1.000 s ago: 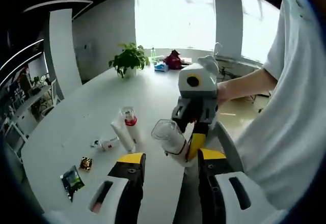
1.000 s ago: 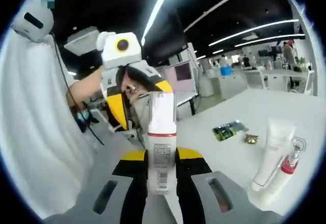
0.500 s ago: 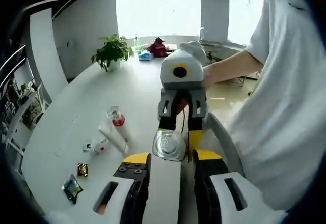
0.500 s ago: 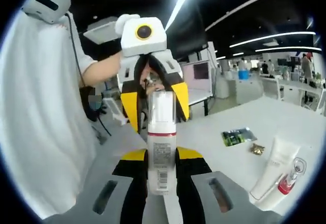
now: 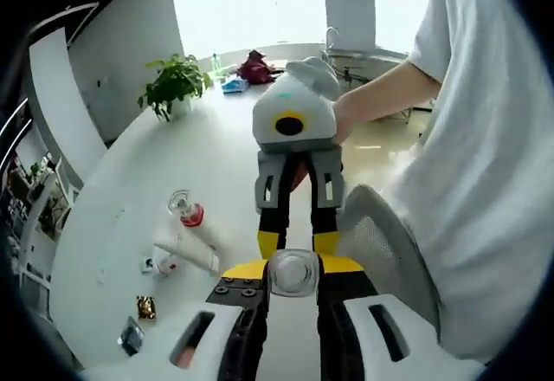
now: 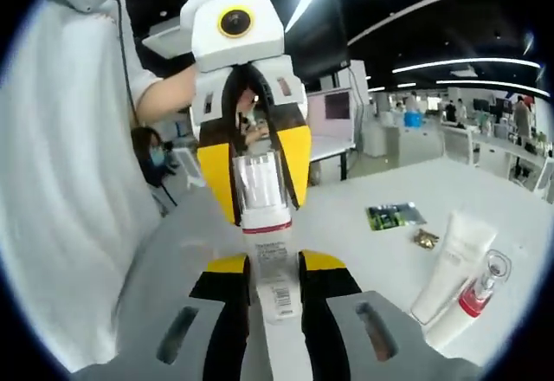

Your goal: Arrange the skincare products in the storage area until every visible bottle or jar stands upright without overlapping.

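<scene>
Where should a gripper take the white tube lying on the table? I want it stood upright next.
Grip the white tube across its broad middle, coming from above: it lies flat against the red-collared pump bottle, so its free side and top are open, and it tapers toward the ends.

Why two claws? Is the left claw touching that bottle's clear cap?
Cannot tell. In the right gripper view, the left claw closes around the bottle, but no contact shows plainly.
</scene>
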